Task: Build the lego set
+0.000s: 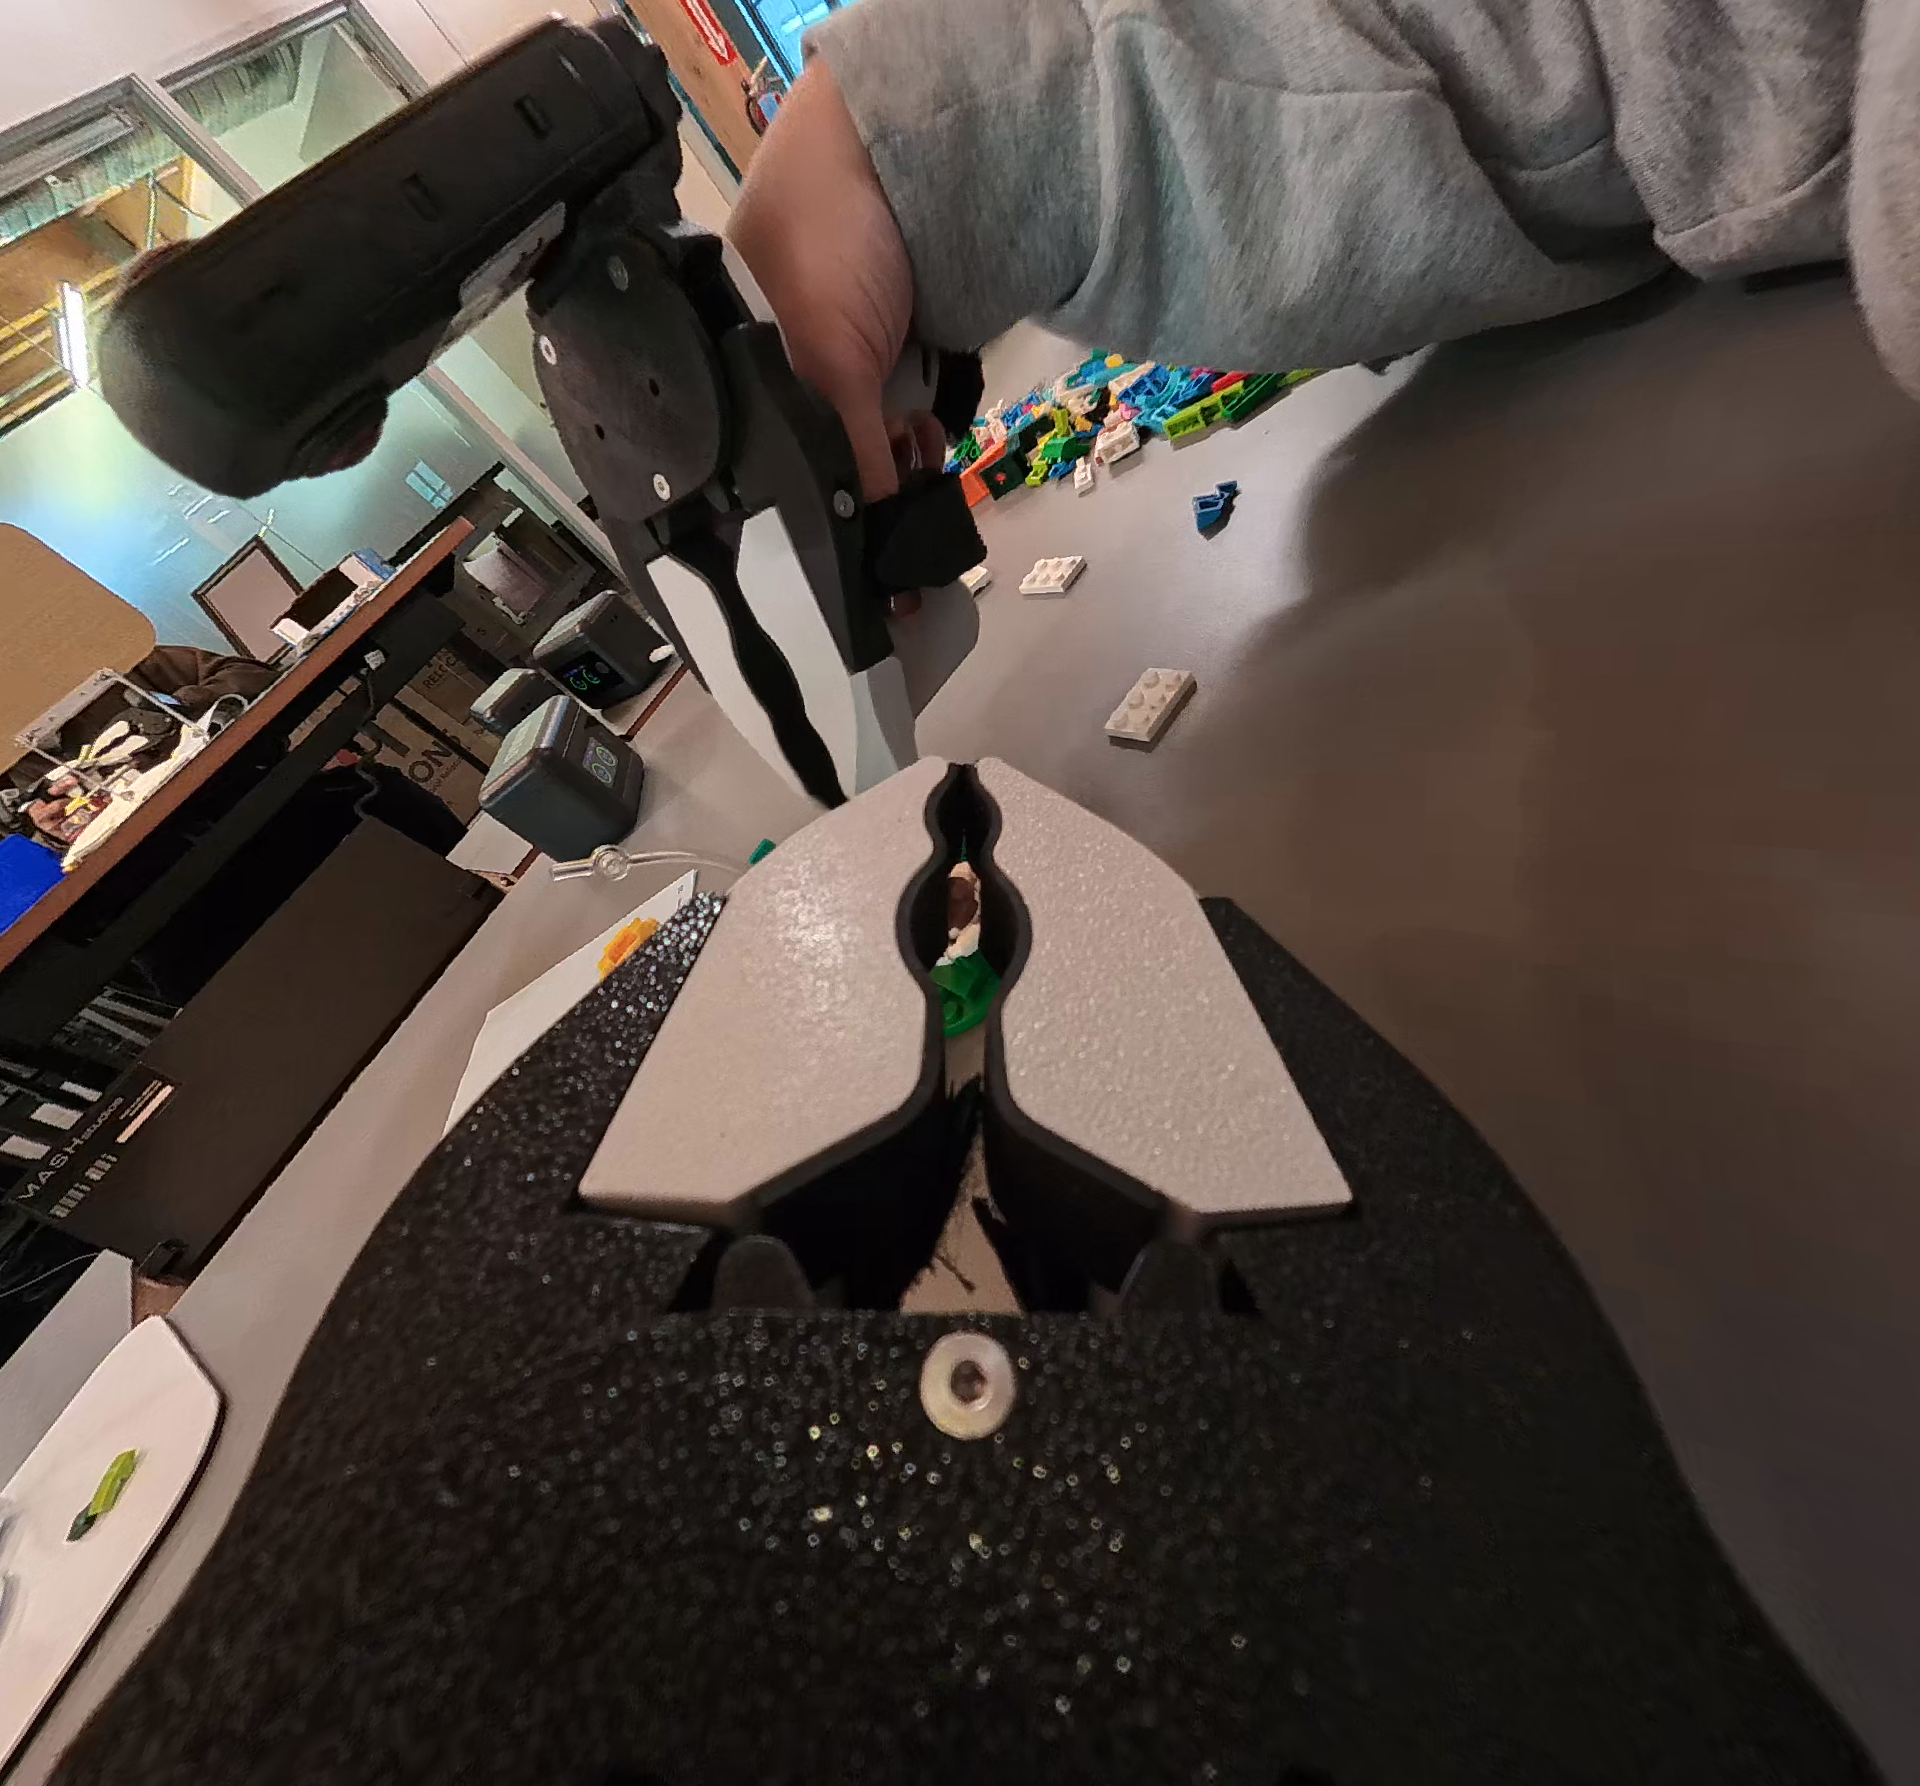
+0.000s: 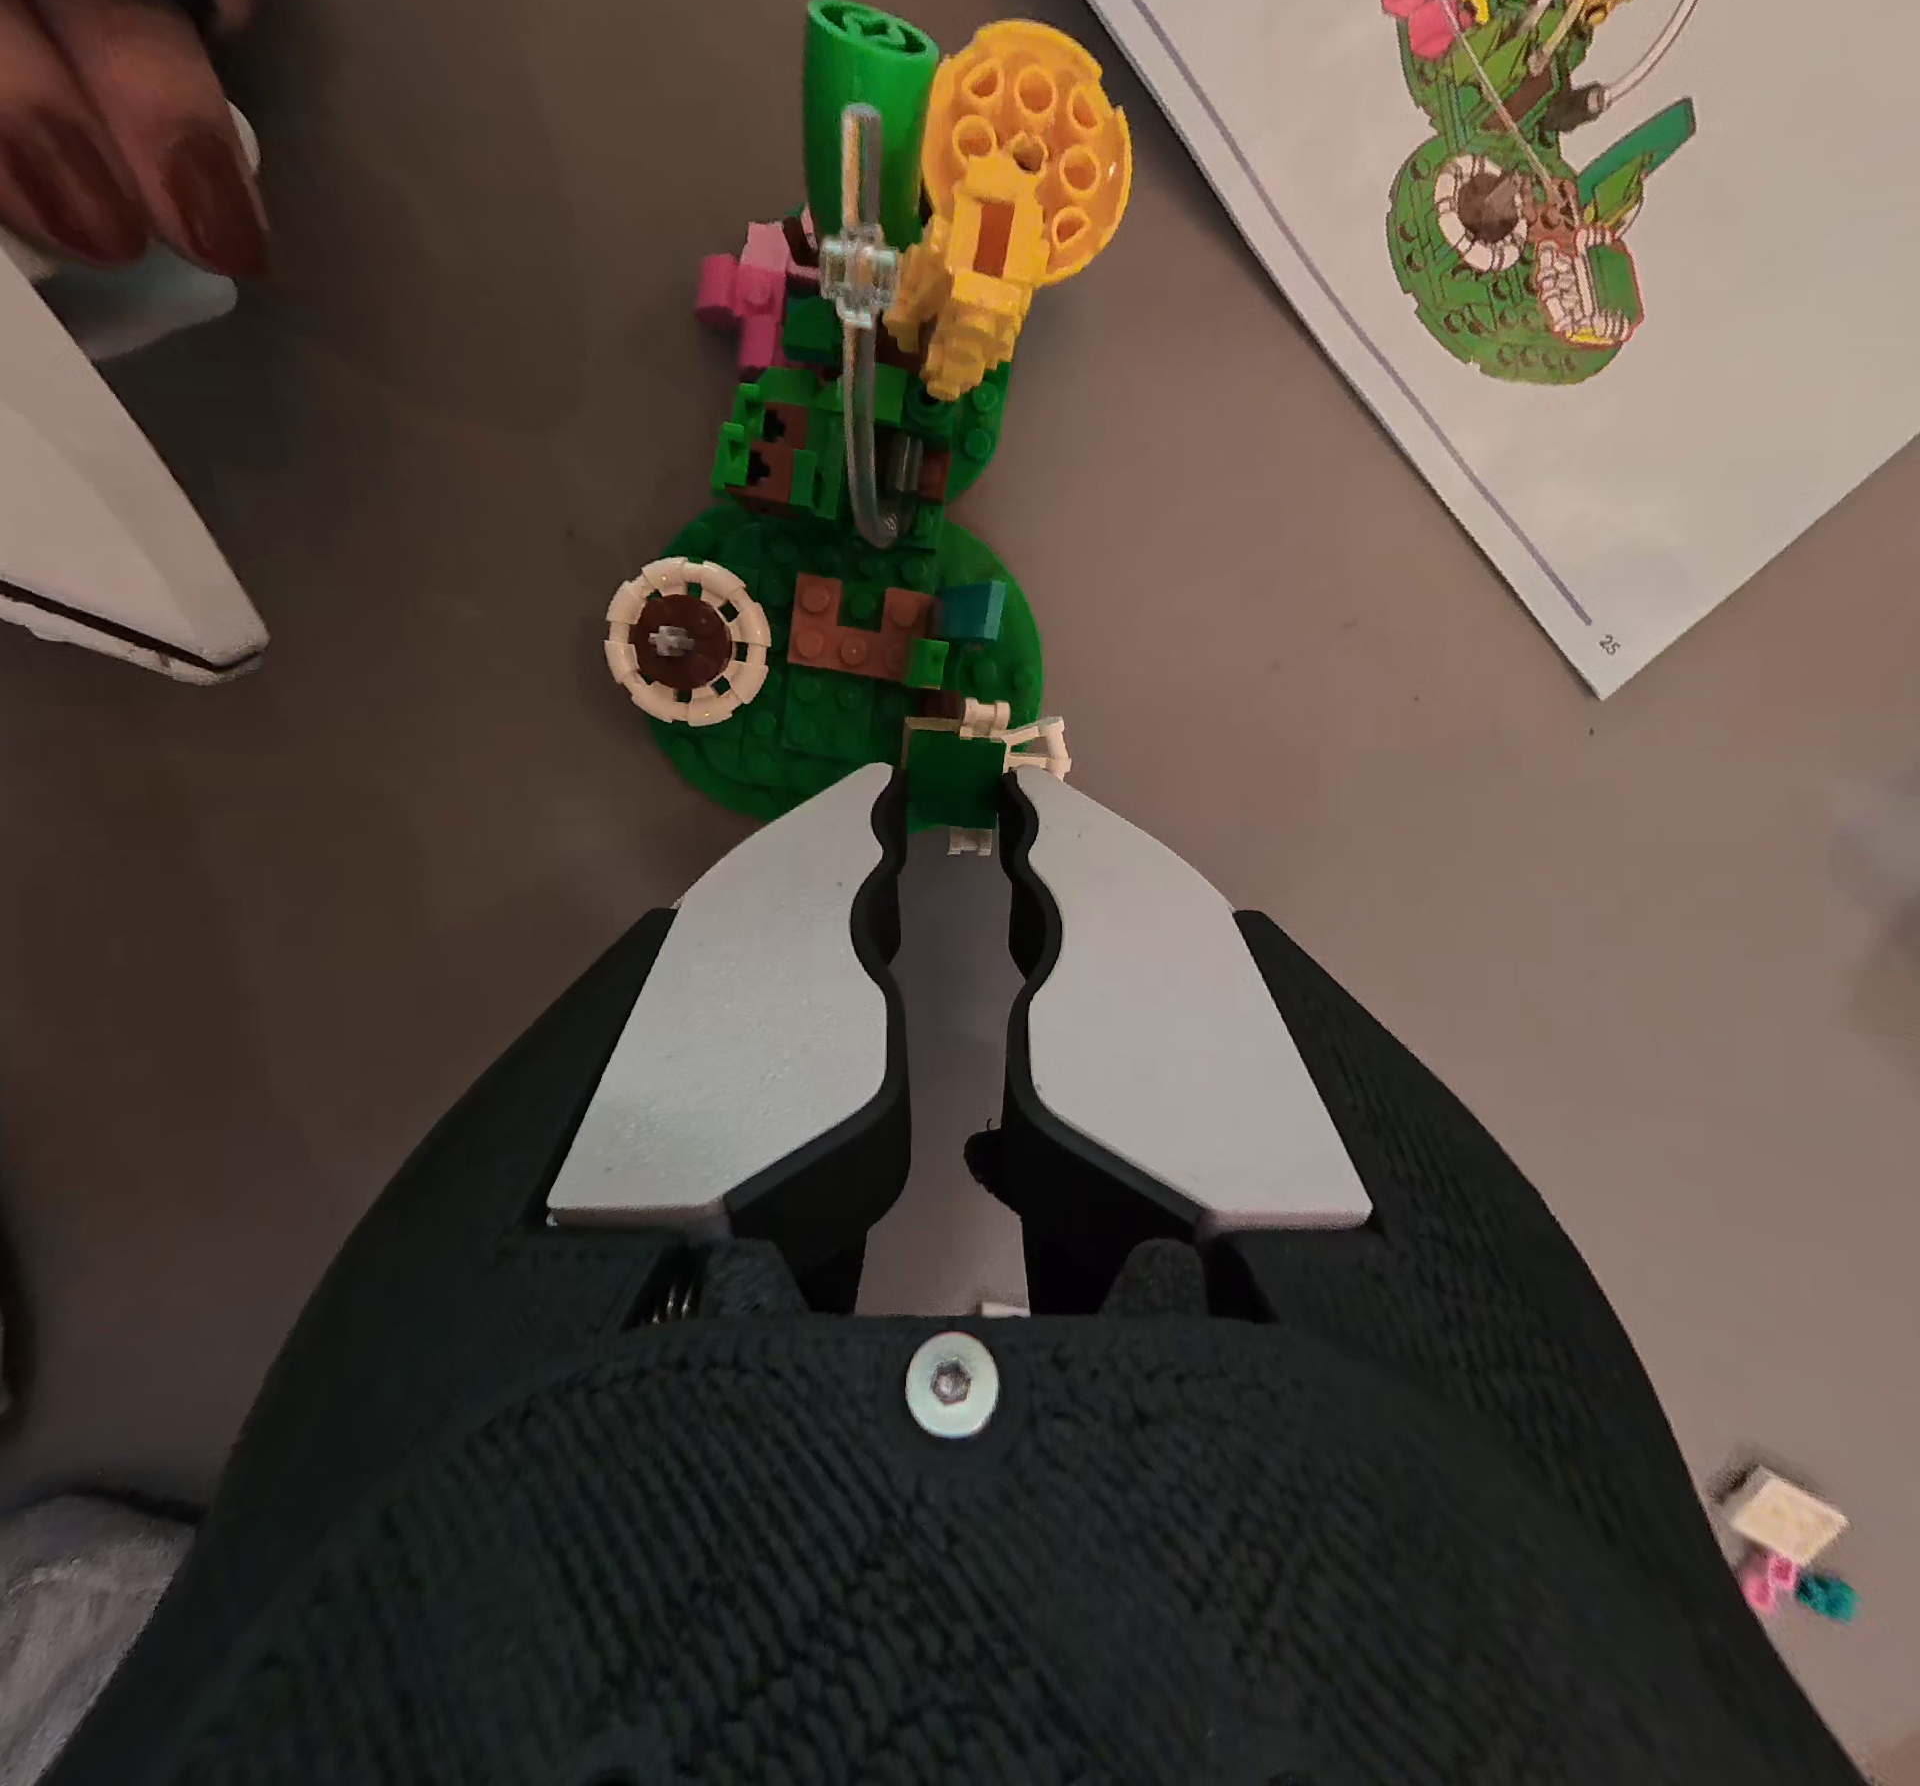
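Observation:
The lego model (image 2: 862, 593) lies on the grey table: green round plates, a white-rimmed brown wheel (image 2: 686, 640), a yellow disc (image 2: 1029, 147), pink bits and a clear tube. My right gripper (image 2: 954, 778) is shut on a small green piece with white clips (image 2: 951, 780) at the model's near edge. I cannot tell whether the piece touches the model. My left gripper (image 1: 961, 772) is shut and empty, and part of the model (image 1: 961, 988) shows through its gap. It also shows at the left of the right wrist view (image 2: 234, 661), beside the model. The right gripper (image 1: 847, 786) points down just ahead of the left one.
The instruction page (image 2: 1558, 282) lies right of the model. A pile of loose coloured bricks (image 1: 1122, 417) sits far across the table, with white plates (image 1: 1148, 708) and a blue piece (image 1: 1214, 505) nearer. Small loose pieces (image 2: 1782, 1528) lie at lower right. A white pad (image 1: 104, 1487) holds a green bit. The left gripper's tips are roughly 10 centimeters from the right gripper's.

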A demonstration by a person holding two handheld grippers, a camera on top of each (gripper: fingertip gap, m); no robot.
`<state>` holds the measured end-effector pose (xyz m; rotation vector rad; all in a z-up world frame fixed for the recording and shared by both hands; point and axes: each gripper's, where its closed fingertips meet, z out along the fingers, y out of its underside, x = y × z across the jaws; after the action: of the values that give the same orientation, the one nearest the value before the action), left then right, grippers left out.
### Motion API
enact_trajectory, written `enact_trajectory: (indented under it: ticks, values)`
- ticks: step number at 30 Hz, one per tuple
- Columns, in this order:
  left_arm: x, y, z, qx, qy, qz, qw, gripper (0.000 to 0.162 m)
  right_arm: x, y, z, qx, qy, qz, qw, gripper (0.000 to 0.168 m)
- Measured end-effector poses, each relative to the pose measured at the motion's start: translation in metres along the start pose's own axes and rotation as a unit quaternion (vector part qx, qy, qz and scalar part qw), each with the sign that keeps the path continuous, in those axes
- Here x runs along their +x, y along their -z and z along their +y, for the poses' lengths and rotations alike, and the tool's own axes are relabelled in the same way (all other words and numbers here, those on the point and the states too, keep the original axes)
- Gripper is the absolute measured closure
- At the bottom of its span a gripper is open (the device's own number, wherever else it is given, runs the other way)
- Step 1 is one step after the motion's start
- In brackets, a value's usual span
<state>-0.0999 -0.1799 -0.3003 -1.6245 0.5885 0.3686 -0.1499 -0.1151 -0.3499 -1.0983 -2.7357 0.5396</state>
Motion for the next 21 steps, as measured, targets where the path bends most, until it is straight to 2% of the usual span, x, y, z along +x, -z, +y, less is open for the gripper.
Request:
enact_trajectory:
  ticks: [1,4,11,14,21]
  values:
    - [-0.001,0.000,0.002,-0.008,-0.003,-0.005,1.000,0.162,0.000,0.000,0.001,-0.007,-0.003,0.003,1.000,0.153]
    - [-0.013,-0.002,0.025,-0.083,-0.009,-0.038,0.996,0.162,-0.003,0.002,0.001,-0.013,-0.012,0.006,1.000,0.153]
    - [-0.016,-0.002,0.053,-0.185,0.055,-0.030,0.981,0.162,-0.006,0.001,0.002,-0.026,-0.028,0.022,0.999,0.153]
    - [-0.013,-0.005,0.063,-0.241,0.010,-0.031,0.970,0.162,-0.006,0.001,0.002,-0.031,-0.032,0.029,0.999,0.153]
    - [-0.001,-0.015,0.069,-0.280,-0.037,-0.008,0.959,0.162,-0.005,0.000,0.002,-0.040,-0.033,0.039,0.998,0.153]
